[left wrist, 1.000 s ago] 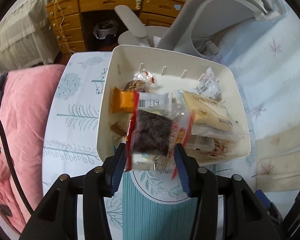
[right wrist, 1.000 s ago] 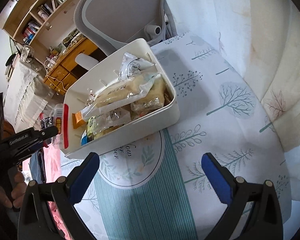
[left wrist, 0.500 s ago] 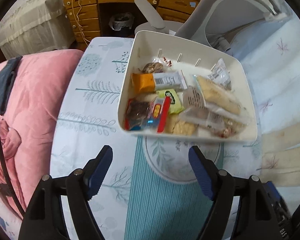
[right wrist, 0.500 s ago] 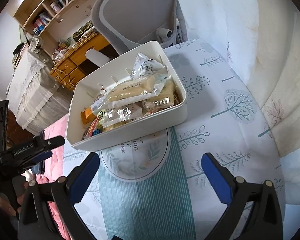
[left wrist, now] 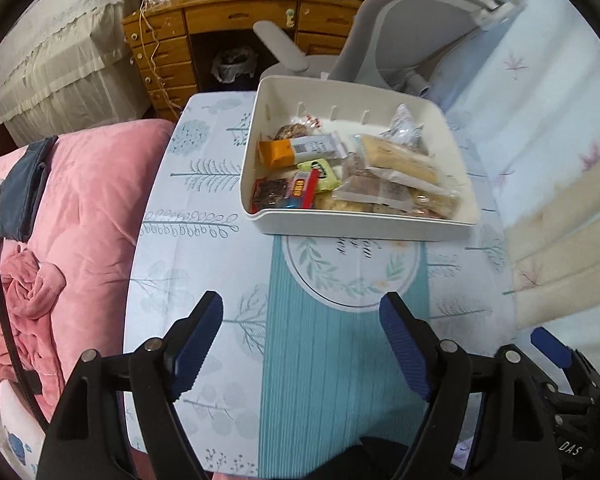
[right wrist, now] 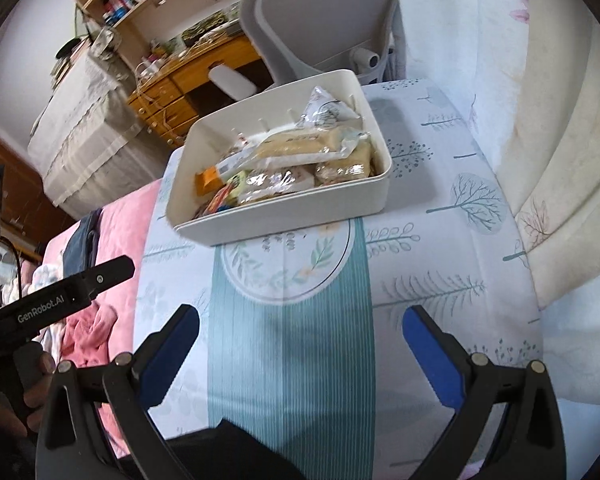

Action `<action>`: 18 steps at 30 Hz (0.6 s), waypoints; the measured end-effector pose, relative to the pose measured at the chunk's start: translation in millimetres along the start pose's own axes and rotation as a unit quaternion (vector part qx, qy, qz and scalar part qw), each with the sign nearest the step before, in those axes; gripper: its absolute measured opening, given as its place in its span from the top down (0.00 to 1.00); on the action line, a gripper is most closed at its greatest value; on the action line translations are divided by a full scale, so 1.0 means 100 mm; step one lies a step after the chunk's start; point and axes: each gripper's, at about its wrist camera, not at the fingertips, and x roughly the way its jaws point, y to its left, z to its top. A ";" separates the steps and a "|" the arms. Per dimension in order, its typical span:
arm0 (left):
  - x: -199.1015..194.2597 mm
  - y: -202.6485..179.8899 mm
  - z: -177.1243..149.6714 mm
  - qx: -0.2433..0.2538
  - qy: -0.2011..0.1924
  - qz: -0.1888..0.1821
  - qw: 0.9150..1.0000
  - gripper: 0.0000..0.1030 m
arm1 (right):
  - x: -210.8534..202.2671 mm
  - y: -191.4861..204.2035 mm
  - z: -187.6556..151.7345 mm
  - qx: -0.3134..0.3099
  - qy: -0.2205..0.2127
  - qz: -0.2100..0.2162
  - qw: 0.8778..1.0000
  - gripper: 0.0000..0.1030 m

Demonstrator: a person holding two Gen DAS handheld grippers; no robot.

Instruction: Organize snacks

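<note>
A white plastic bin stands at the far end of the small table and holds several wrapped snacks. A dark snack in a red-edged clear wrapper lies in its near left corner, beside an orange-and-grey bar and a long yellow pack. The bin shows in the right wrist view too. My left gripper is open and empty, well back from the bin above the tablecloth. My right gripper is open and empty, also back from the bin.
A pink quilt lies left of the table. A grey office chair and a wooden desk stand behind it. A pale floral bedcover rises on the right. The left gripper's body shows at the right wrist view's left edge.
My left gripper opened and dropped the dark red-edged snack into the bin's near left corner, then drew back toward the near table edge. My right gripper also drew back, still open.
</note>
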 end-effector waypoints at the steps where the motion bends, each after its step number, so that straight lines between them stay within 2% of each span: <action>1: -0.06 -0.02 -0.03 0.002 -0.004 0.000 1.000 0.21 | -0.07 0.03 -0.02 -0.007 0.000 -0.001 1.000 0.01; 7: -0.43 -0.13 -0.26 0.022 -0.029 -0.003 0.999 0.19 | -0.46 0.22 -0.14 -0.025 -0.012 -0.015 1.000 0.01; 9: -0.54 -0.15 -0.34 0.022 -0.034 -0.006 0.999 0.15 | -0.57 0.27 -0.21 -0.032 -0.015 -0.026 0.999 0.01; 14: -0.82 -0.19 -0.59 0.027 -0.057 0.010 0.998 0.10 | -0.79 0.39 -0.43 -0.053 -0.023 -0.026 0.998 0.01; 18: -0.96 -0.21 -0.76 0.034 -0.060 0.019 0.997 0.07 | -0.90 0.44 -0.56 -0.056 -0.024 -0.026 0.998 0.01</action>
